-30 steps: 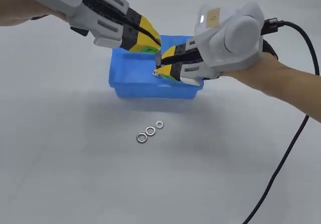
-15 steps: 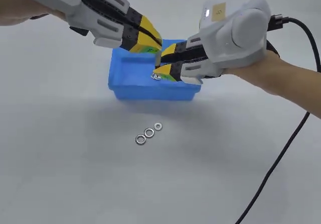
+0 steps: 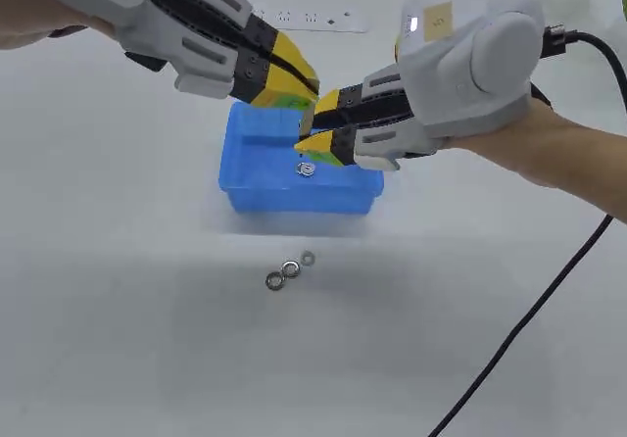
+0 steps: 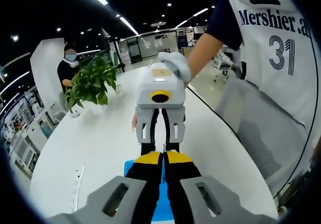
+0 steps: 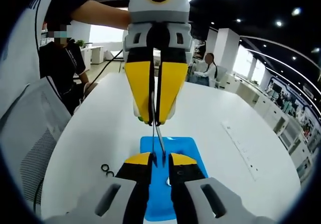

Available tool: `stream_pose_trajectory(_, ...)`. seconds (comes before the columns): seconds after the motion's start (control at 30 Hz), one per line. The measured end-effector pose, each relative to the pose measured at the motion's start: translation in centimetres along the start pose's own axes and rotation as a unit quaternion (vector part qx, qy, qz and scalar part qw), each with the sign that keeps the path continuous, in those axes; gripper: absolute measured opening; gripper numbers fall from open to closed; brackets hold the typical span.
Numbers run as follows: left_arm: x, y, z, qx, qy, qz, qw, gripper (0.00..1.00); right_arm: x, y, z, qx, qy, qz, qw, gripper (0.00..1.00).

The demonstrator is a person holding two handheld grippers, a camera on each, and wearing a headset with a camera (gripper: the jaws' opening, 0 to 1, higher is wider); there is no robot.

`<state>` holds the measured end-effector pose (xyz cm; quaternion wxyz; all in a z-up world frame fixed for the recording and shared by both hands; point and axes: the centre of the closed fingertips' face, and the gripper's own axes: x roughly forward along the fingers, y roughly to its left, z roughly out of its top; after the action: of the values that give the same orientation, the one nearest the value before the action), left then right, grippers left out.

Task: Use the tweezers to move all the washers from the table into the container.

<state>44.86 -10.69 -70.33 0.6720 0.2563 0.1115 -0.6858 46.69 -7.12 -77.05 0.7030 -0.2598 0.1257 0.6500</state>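
The white-and-black left gripper with yellow fingers [image 3: 297, 86] hangs over the back edge of the blue rectangular plastic container [image 3: 294, 200]. Its fingers are pressed together on the thin metal tweezers [image 5: 153, 128], which slant down toward the other gripper. One small silver metal washer [image 3: 307, 169] lies inside the container, near its front wall. Three more silver washers [image 3: 287, 271] sit in a close row on the white counter [image 3: 118, 319], just in front of the container. The white right gripper [image 3: 315, 133] faces the left one above the container. Its yellow fingers stand a narrow gap apart with the tweezers' tips between them; whether they squeeze the tips cannot be told. A black cable [image 3: 529, 319] trails off at the right.
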Motion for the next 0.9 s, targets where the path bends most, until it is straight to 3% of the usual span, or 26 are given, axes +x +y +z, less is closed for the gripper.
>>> stream_pose_trajectory(0.37, -0.7, -3.5, 1.9, 0.003, -0.005, 0.006, 1.0, 0.05, -1.4, 3.8, 2.0, -0.014, -0.006, 0.024, 0.9996, 0.14)
stream_pose_trajectory(0.63, -0.6, -6.7, 1.6, -0.017, -0.01, 0.002, 0.9998, 0.05, -1.4, 7.1, 1.4, -0.013, 0.003, 0.052, 0.9986, 0.14)
stream_pose_trajectory(0.9, -0.4, -8.4, 0.7, -0.038, -0.009, 0.01, 0.9992, 0.05, -0.7, 9.1, 0.7, -0.008, 0.011, 0.067, 0.9977, 0.14)
